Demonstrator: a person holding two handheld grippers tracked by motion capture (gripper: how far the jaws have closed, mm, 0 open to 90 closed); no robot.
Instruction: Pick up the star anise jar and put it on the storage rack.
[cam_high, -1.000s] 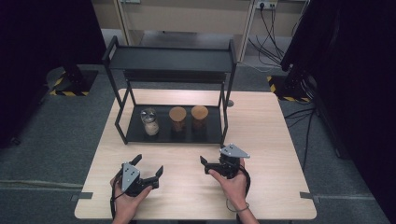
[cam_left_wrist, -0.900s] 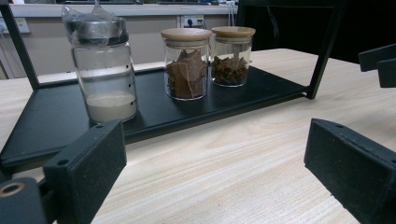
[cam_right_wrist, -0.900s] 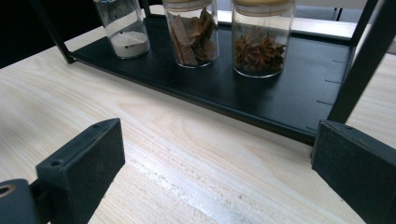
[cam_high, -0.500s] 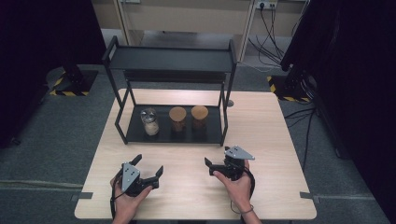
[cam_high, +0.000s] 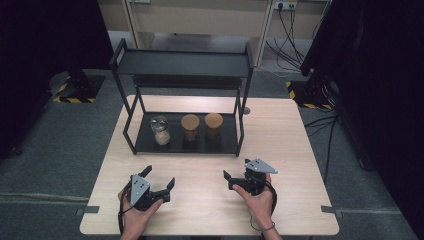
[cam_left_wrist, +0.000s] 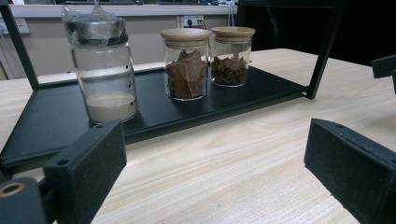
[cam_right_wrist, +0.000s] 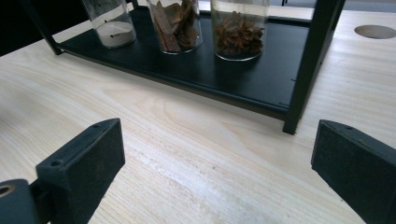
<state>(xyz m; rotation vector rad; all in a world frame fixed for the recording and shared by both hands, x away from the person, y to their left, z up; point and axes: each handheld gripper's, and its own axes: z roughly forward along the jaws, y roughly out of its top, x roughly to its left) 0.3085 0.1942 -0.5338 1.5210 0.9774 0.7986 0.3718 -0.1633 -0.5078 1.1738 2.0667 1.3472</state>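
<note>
- The table is pale wood, set on a grey floor.
- A black two-level rack stands on the table's far half, at 12 o'clock from both hands; its bottom shelf carries three jars in a row.
- The salt jar, clear glass with a plastic-wrapped top and white powder at its bottom, stands at the row's 9 o'clock end.
- The bark jar, with a wooden lid, stands in the middle, near the salt jar but apart from it.
- The anise jar, also wood-lidded, stands at the 3 o'clock end, just beside the bark jar.
- The left gripper is held low over the table's near edge, at about 6 o'clock from the salt jar. Its jaws are spread wide with nothing between them, and they aim toward the jars.
- The right gripper is held at about 5 o'clock from the anise jar, well apart from the left gripper. Its jaws also gape wide and grip nothing; in its own view the rack's near corner post stands between them, farther off.
</note>
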